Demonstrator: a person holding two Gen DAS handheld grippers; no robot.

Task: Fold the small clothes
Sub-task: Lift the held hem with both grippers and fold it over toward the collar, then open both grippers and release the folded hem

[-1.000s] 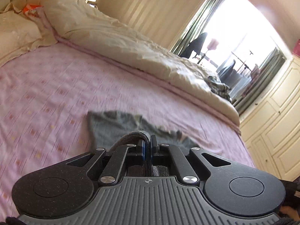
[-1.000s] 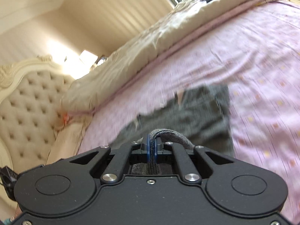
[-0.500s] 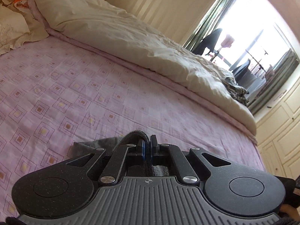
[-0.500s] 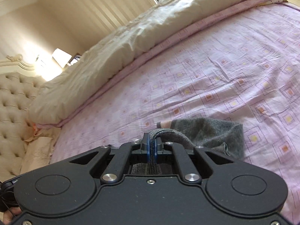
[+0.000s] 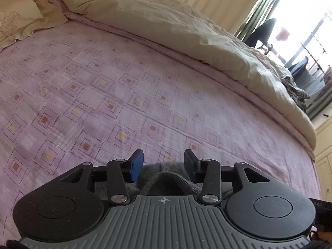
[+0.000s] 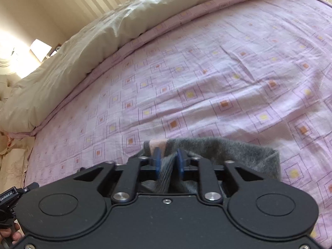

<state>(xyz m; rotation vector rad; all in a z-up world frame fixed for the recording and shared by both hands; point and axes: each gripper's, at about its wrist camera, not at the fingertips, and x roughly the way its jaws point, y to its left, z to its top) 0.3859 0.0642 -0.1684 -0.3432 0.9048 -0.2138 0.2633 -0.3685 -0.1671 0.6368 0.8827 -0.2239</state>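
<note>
A small grey knit garment with a pink patch near its edge lies bunched on the pink patterned bedsheet. My right gripper is low over it, its blue pads a little apart, with a ribbed fold of the cloth standing loosely between them. In the left wrist view my left gripper stands wide open just above the sheet. A hump of the same grey garment sits between and below its fingers, mostly hidden by the gripper body.
A cream duvet is heaped along the far side of the bed, with a pillow at the head. A lit lamp stands beyond the bed. A curtained window and cream cupboards are at the right.
Both grippers came down to the sheet with the grey garment. The left one opened wide and let go; the right one's pads have parted.
</note>
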